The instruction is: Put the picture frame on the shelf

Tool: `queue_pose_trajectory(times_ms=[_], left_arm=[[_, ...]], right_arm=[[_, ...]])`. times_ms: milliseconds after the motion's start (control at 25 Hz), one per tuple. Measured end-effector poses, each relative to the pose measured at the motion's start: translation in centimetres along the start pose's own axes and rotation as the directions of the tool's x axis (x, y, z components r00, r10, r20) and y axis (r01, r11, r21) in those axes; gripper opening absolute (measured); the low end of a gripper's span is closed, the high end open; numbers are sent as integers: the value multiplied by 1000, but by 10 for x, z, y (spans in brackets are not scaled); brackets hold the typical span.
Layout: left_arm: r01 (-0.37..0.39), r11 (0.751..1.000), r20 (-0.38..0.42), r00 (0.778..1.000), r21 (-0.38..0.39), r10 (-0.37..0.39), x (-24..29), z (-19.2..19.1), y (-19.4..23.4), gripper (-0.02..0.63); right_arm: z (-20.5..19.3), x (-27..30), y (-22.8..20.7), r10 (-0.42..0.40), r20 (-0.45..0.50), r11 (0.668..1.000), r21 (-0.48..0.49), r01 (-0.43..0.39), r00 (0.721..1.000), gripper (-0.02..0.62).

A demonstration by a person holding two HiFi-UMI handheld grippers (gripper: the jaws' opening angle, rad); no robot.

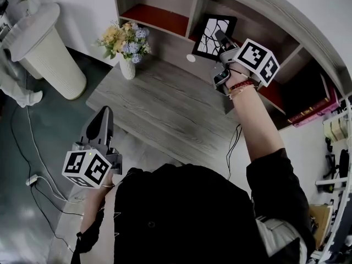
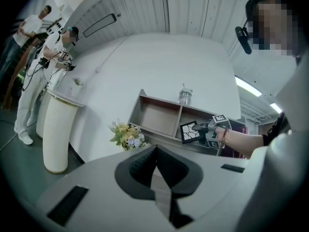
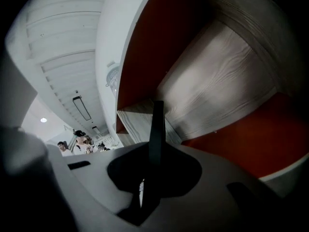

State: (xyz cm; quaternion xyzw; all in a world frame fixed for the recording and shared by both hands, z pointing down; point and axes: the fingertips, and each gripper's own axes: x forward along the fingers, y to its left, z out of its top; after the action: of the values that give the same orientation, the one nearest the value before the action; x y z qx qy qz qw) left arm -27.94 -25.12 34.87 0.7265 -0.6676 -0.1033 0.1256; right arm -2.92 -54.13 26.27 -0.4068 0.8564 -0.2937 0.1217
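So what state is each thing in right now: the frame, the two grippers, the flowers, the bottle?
Frame: gripped by one edge, held up in front of the shelf, not set down yet.
Right gripper: shut on the frame.
Left gripper: shut, empty.
Flowers: upright in a vase on the desk.
Bottle: upright on top of the shelf.

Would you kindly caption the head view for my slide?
Right tool holds the picture frame up to the shelf.
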Motion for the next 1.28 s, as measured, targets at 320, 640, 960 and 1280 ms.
queue_pose_trajectory(times_ms=[320,640,960,1280], left_arm=[[-12,1000,-33,999,-18,11,2,-5,18,11],[77,997,-73,994,-16,-78,37,12,41,11],[197,980,-59,979,1,-197,83,44,47,11],[259,966,-32,965,-16,-260,104,53,43,11]], right_arm=[[-3,16,-19,-67,42,987,150,60,997,43],[5,24,-28,-160,74,977,152,148,984,44],[4,28,-48,-297,55,942,182,283,953,46],[0,36,-60,-378,0,912,172,372,926,55]])
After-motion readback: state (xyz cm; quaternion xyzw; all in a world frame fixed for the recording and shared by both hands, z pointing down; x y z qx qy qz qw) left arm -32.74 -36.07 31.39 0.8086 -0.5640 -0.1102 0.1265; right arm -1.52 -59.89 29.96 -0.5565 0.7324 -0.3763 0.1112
